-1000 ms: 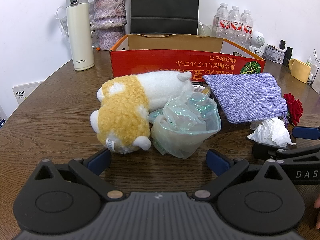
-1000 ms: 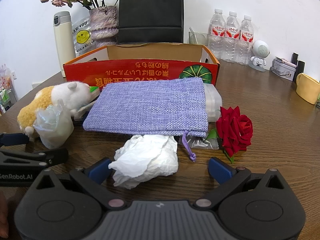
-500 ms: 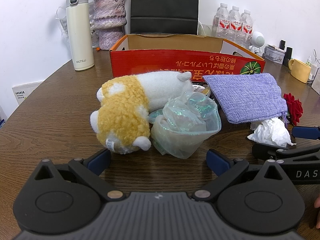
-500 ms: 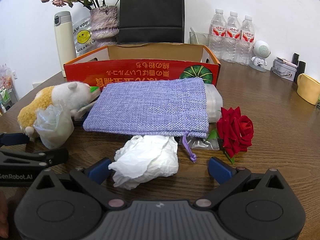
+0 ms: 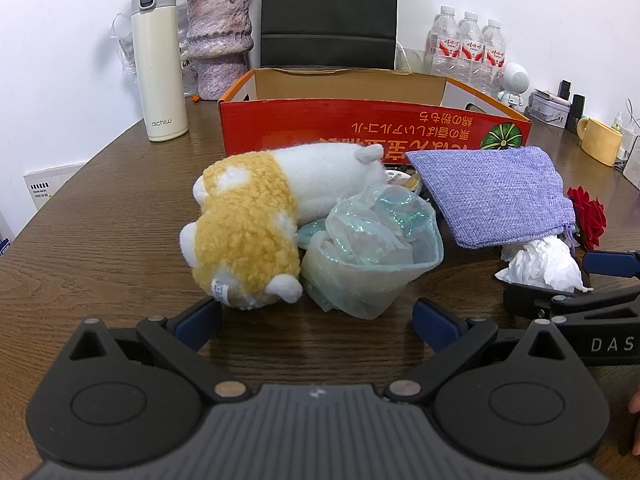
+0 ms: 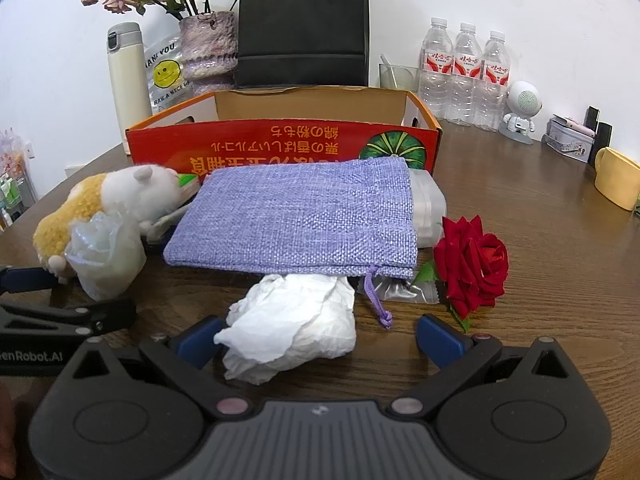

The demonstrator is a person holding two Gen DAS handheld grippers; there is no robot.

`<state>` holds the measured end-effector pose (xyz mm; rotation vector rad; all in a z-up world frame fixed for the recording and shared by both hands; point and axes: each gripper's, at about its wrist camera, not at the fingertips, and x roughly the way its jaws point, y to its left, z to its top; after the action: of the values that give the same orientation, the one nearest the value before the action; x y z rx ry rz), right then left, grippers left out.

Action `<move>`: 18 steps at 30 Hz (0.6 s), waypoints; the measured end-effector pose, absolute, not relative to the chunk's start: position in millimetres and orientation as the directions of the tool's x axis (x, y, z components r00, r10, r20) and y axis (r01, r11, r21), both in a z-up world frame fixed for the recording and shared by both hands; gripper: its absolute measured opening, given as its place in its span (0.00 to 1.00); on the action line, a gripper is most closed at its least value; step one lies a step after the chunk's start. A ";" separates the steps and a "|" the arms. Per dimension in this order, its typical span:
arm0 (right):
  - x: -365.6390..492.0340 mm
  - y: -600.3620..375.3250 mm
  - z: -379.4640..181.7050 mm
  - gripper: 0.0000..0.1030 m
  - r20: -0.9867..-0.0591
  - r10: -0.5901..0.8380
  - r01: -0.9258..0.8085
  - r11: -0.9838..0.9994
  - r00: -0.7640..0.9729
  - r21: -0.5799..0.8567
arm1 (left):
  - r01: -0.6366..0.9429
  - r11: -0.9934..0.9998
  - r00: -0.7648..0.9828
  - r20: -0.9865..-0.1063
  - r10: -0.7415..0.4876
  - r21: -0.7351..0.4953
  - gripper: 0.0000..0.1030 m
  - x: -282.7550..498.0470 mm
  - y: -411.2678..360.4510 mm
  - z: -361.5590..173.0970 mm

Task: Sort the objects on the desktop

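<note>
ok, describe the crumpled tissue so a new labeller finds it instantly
Start at the red cardboard box mid-table; the purple woven pouch lies against its front. The crumpled tissue sits just past the pouch's near edge, between the open right tongs. It is the only plain white, papery wad; the neighbouring plastic bag is translucent.

The purple burlap pouch (image 6: pixel 296 220) hides most of a clear plastic container (image 6: pixel 430 210) at its 3 o'clock side and of a clear packet (image 6: pixel 404 290) at its 5 o'clock corner, so neither's contents can be told. In the left wrist view a round label (image 5: pixel 400 178) peeks out between the plush hamster (image 5: pixel 260 220) and the pouch, its print too small to read. A green scrap (image 6: pixel 186 180) at the hamster's nose is mostly covered, and a yellow mug (image 6: pixel 618 178) is cut by the frame edge at 3 o'clock.
</note>
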<state>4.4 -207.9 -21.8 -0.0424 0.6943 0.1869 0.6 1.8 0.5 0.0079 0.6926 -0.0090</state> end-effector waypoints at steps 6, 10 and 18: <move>4.5 -207.6 -21.8 1.00 -0.640 0.156 -0.185 0.983 0.752 0.022 | 0.012 1.000 0.770 -0.639 -0.007 0.004 1.00 -1.3 1.5 1.1; 4.5 -207.4 -21.7 1.00 -0.640 0.156 -0.185 0.983 0.752 0.022 | 0.013 1.000 0.769 -0.639 -0.007 0.004 1.00 -0.8 1.2 0.9; 5.1 -207.8 -21.5 1.00 -0.641 0.148 -0.179 0.984 0.753 0.018 | -0.009 1.000 0.769 -0.639 0.012 0.008 1.00 2.8 1.0 0.6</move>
<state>5.1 -207.8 -21.5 -0.0455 0.6953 0.1786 2.8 1.0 0.6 0.0048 0.6934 0.0112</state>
